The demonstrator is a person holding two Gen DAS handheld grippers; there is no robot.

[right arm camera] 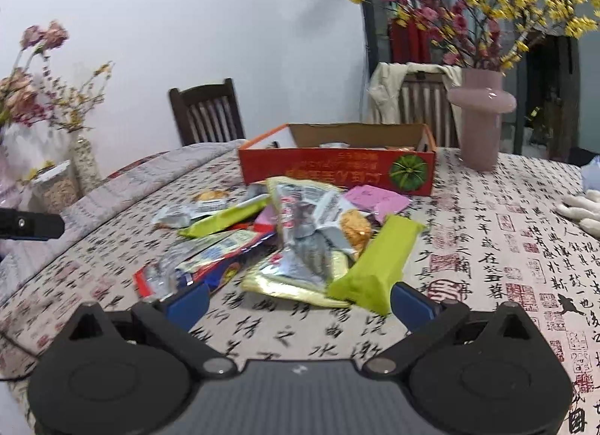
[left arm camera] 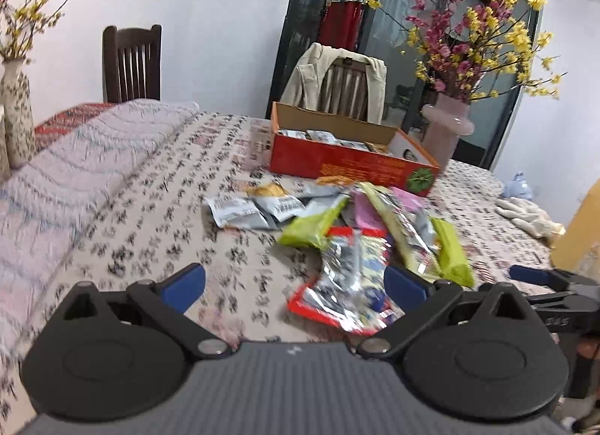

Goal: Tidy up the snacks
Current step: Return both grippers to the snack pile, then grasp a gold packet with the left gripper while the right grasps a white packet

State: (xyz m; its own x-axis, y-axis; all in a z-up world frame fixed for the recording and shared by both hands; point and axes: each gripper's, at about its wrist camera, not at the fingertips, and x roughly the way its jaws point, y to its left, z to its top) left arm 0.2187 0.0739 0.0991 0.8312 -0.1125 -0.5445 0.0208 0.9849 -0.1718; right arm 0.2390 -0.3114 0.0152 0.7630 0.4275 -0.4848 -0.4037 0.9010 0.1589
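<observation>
Loose snack packets [right arm camera: 300,236] – green, silver, pink – lie heaped just before the open red box [right arm camera: 337,168].

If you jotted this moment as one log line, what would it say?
left gripper: open, empty | right gripper: open, empty | snack pile: loose on table | red box: behind pile, partly filled

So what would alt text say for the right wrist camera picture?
A heap of snack packets lies on a calligraphy-print tablecloth between the open right gripper and an open red box. A pink vase of flowers stands behind.
</observation>
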